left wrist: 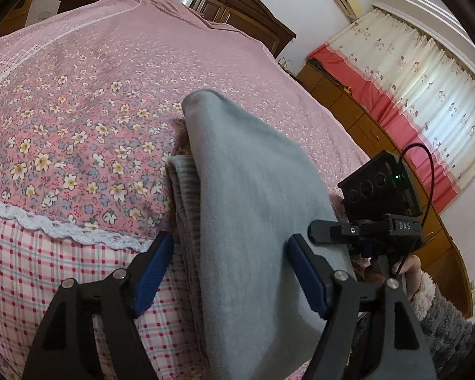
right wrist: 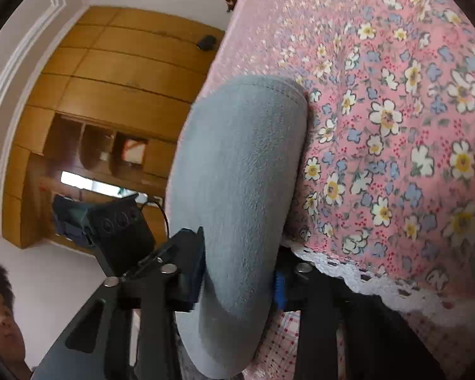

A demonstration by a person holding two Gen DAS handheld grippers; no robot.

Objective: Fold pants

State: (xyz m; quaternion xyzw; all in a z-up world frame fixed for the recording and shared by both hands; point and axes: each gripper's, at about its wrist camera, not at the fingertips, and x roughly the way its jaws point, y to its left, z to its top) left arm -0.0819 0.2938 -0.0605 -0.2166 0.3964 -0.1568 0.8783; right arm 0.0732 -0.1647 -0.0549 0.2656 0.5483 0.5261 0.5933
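Grey fleece pants, partly folded (more folds likely left), sit pinched in the right gripper while the left gripper straddles them unclosed.

bedspread apparently open beyond pants

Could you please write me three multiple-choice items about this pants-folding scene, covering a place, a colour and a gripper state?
1. Where do the pants lie?
A on the floral bedspread
B on a chair
C in a drawer

2. What colour are the pants?
A red
B grey-blue
C black

3. How does the right gripper stand?
A wide open, empty
B out of view
C closed on the pants

Answers: 1 A, floral cloth surrounds the fabric; 2 B, both views show grey-blue fleece; 3 C, its pads squeeze the fabric, whereas the left gripper stands open around it.
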